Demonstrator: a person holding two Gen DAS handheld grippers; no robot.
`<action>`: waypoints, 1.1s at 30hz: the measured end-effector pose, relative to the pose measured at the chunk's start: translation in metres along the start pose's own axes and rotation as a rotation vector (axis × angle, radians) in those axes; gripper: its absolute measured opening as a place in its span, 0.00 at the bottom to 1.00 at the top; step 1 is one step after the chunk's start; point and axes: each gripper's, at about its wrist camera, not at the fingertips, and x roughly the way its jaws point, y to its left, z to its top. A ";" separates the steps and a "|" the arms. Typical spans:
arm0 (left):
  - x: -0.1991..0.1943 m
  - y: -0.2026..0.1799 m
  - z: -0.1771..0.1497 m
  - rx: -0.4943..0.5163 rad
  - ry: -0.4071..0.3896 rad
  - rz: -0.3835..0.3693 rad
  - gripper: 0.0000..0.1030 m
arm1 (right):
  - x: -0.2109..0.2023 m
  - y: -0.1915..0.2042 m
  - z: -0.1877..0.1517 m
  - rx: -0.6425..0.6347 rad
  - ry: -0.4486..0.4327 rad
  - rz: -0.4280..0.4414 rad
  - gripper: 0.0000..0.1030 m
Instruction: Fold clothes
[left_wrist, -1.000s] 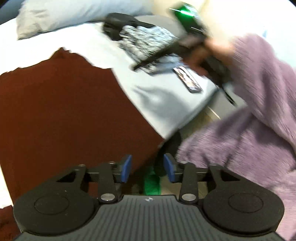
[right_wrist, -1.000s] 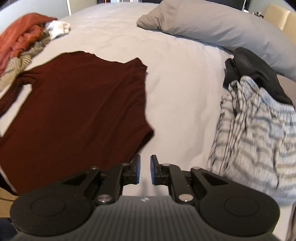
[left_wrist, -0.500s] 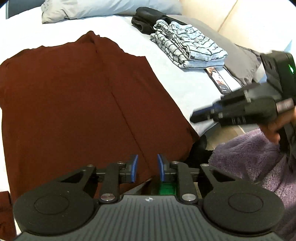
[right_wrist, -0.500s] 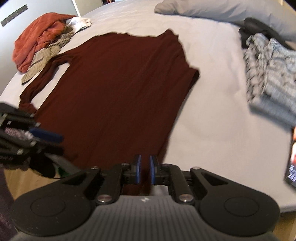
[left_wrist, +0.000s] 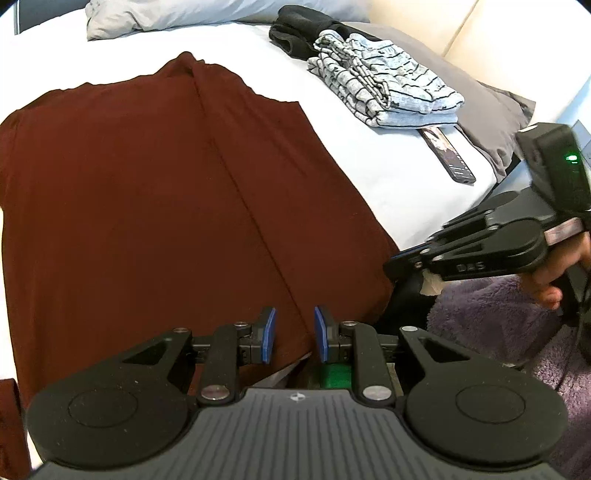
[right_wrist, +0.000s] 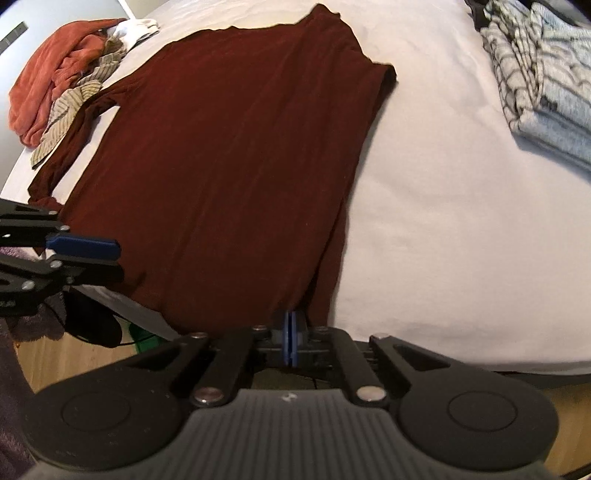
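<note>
1. Left wrist view: left gripper (left_wrist: 294, 334) has its blue pads parted with a clear gap, nothing between them, hovering over the near hem of the maroon shirt (left_wrist: 166, 206).
2. Right gripper (right_wrist: 290, 338) has its pads pressed together at the shirt's near hem; whether cloth is pinched between them cannot be told.
3. The maroon shirt lies spread flat on the white bed (right_wrist: 443, 221), its hem at the bed's near edge.
4. A folded striped garment (left_wrist: 388, 88) rests to the right of the shirt, well apart from it.
5. A phone (left_wrist: 448, 155) lies just beside that garment, nearer the bed's edge.
6. An orange clothes pile (right_wrist: 55, 81) sits left of the shirt, near its sleeve.
</note>
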 end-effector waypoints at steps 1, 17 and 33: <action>0.000 0.001 0.000 -0.004 0.001 0.002 0.20 | -0.004 -0.001 0.000 0.003 -0.001 -0.004 0.02; -0.001 0.001 0.001 0.001 -0.001 0.001 0.20 | -0.007 -0.018 0.004 0.041 0.033 -0.082 0.07; 0.015 0.033 0.057 -0.115 -0.107 0.108 0.20 | -0.010 -0.037 0.064 0.156 -0.203 -0.098 0.45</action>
